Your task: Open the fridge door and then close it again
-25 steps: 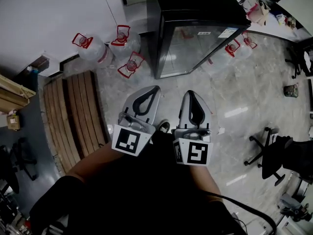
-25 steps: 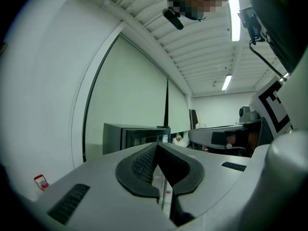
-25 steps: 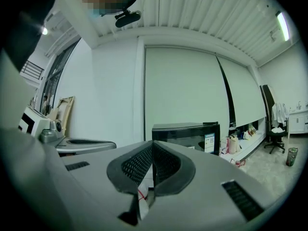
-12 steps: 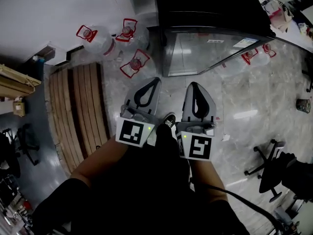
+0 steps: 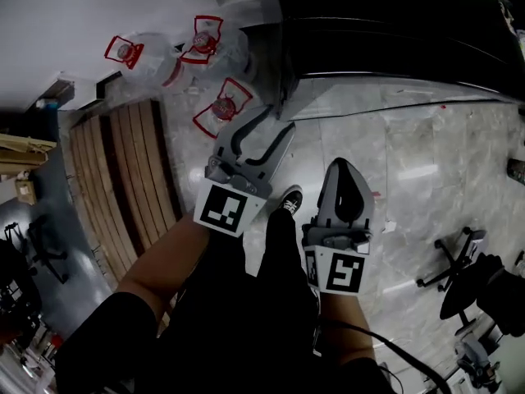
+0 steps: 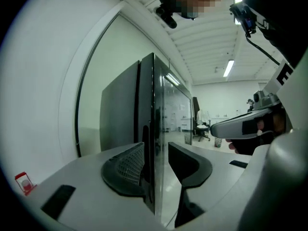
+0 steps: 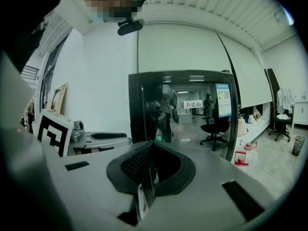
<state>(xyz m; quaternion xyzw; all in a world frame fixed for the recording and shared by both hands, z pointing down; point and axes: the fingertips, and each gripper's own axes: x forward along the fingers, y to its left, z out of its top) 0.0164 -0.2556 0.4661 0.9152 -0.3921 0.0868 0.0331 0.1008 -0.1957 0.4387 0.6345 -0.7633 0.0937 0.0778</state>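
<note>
The black fridge (image 5: 394, 23) with its glass door fills the top of the head view. My left gripper (image 5: 279, 120) reaches up to the fridge's near left corner. Its jaws have just been opening and now stand wide apart. In the left gripper view the door's front edge (image 6: 154, 105) runs down through the gap of the left gripper (image 6: 155, 146), and neither pad presses on it. My right gripper (image 5: 347, 164) hangs lower and to the right over the floor, shut and empty. In the right gripper view the glass door (image 7: 192, 109) stands ahead of the right gripper (image 7: 150, 146).
Three water jugs with red handles (image 5: 221, 105) stand left of the fridge by the white wall. A slatted wooden pallet (image 5: 123, 179) lies at the left. An office chair (image 5: 467, 269) stands at the right. The person's shoe (image 5: 287, 199) is on the marble floor between the grippers.
The left gripper's jaws went from shut to wide open, and it advanced to the fridge's corner. The fridge now looms closer in view. The right gripper trails lower and stays shut.
</note>
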